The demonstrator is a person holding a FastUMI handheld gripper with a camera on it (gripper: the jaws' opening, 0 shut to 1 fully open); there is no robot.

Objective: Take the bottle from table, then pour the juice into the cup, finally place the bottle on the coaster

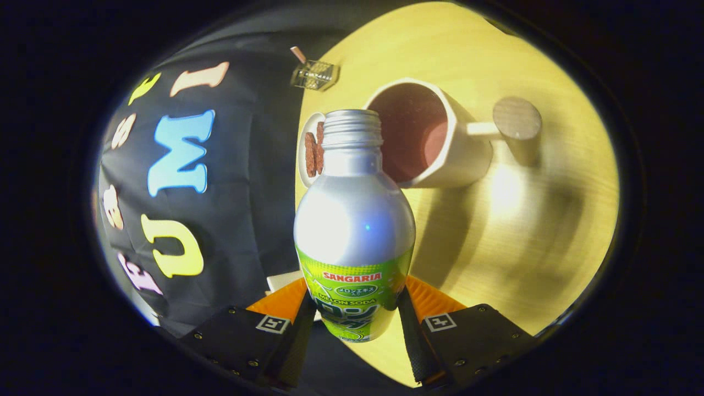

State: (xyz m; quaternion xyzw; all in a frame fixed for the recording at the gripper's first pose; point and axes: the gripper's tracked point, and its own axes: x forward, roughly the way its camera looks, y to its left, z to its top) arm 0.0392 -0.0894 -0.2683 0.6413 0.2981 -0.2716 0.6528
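gripper view: the gripper point(355, 324) is clenched on a silver metal bottle with a green label band point(355, 231), one finger pressing each side of the labelled lower body, so the bottle sits between the fingers. its threaded neck has no cap and points away from the camera, toward the cup. the whole scene is rolled sideways, with the pale yellow wooden table point(511, 236) filling one side and the black cloth wall the other, so the bottle is held tilted rather than standing on the table.

just beyond the bottle's mouth, and slightly to one side of it, is a white ceramic cup with a dark reddish inside point(426, 137); the bottle's open neck overlaps the cup's near rim in the picture, but whether they touch cannot be told. a round grey-brown coaster disc point(517, 118) lies past the cup, on the side away from the bottle, close beside the cup's wall. on the other side of the bottle's neck from the cup, partly hidden behind it, is a small white dish with brown pieces on it point(311, 151). farther beyond the bottle, at the table's edge by the cloth wall, is a small clear faceted container point(314, 75).
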